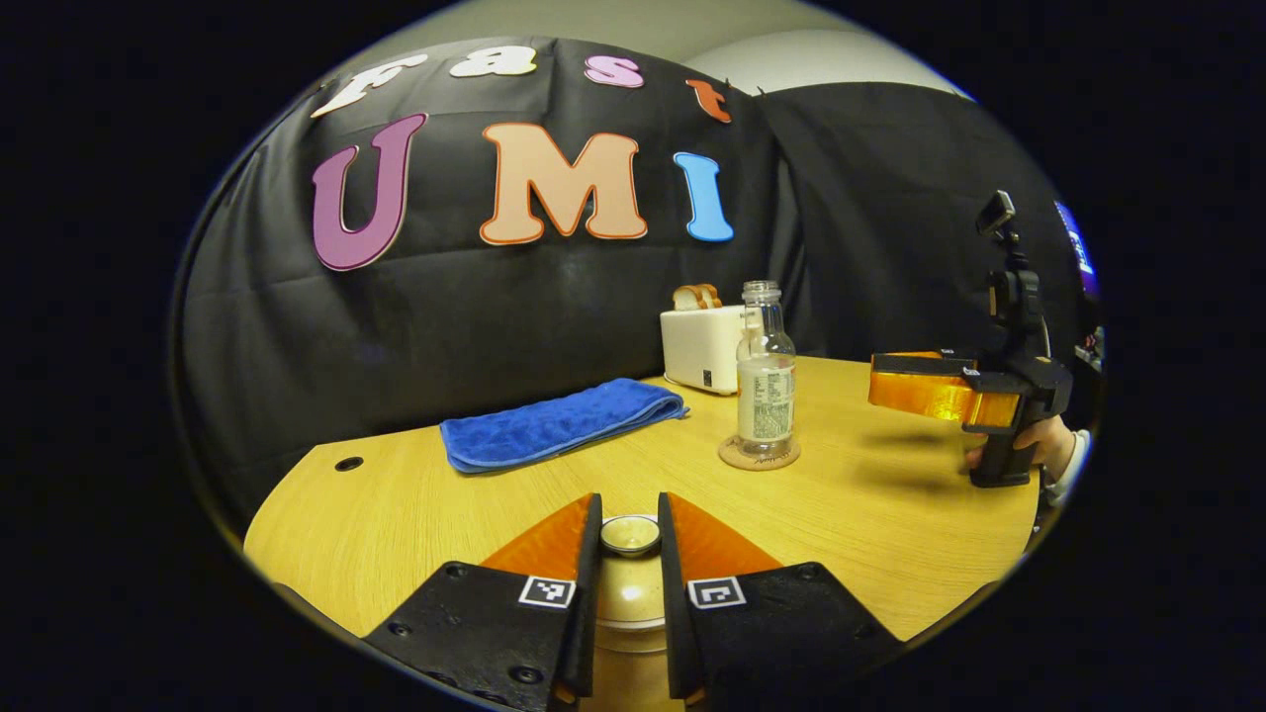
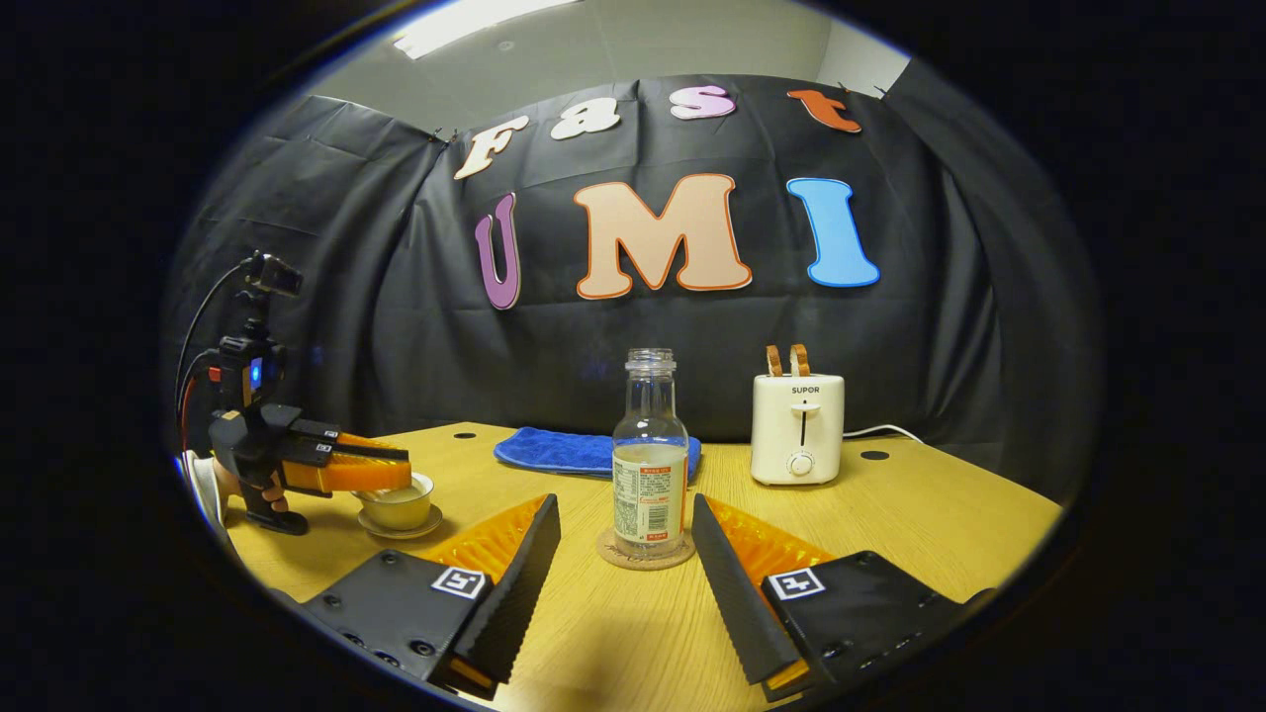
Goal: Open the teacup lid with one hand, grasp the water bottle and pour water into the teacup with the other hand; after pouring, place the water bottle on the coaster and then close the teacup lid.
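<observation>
In the left gripper view we see our left gripper (image 1: 630, 554) with its jaws drawn narrow on either side of the knob of the teacup lid (image 1: 630, 535), which sits dead ahead at twelve o'clock between the fingers; both seem to press on the knob, so we judge the lid gripped but not yet lifted. From the right gripper view the same gripper lies flat over the teacup (image 2: 399, 507) on its saucer, well off at nine o'clock. The water bottle (image 2: 650, 455) stands upright and uncapped on the coaster (image 2: 646, 556), its long axis vertical, straight ahead at twelve o'clock of our right gripper (image 2: 623, 564), whose jaws stand wide and hold nothing, one on each side of the bottle's base but apart from it. So the right hand is the nearer one for the bottle, and its reach is a level push forward. A blue towel (image 2: 584, 450) and a toaster (image 2: 798, 428) sit farther back on the bench (image 2: 890, 524), clear of that line
</observation>
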### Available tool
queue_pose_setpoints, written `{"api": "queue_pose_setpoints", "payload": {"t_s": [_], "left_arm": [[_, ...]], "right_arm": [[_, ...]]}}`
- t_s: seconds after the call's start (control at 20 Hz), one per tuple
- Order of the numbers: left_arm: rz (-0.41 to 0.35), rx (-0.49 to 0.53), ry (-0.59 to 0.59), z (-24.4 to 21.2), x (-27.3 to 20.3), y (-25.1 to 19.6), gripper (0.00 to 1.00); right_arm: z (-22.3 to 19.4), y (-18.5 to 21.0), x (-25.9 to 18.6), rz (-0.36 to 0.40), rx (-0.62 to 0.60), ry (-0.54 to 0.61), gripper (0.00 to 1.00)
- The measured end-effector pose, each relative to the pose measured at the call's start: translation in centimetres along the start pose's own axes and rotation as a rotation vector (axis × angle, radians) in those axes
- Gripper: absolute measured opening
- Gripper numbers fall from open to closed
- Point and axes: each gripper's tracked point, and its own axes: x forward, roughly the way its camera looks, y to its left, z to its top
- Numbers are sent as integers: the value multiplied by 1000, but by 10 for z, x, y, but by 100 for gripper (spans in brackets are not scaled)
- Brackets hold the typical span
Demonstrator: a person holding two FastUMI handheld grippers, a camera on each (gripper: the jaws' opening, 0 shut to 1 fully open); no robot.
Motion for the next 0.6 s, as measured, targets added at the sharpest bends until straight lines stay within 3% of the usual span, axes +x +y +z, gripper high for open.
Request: {"api": "queue_pose_setpoints", "payload": {"t_s": [0.05,0.15,0.35,0.6], "left_arm": [[2,-2,-4,2,0,0,27],[11,-8,-1,0,0,3,27],[25,-3,-12,2,-2,3,35],[72,-21,-47,6,-11,10,77]], "right_arm": [[0,0,0,0,0,0,87],[1,0,0,0,0,0,90],[1,-1,1,1,0,0,87],[1,-2,0,-2,-1,1,87]]}}
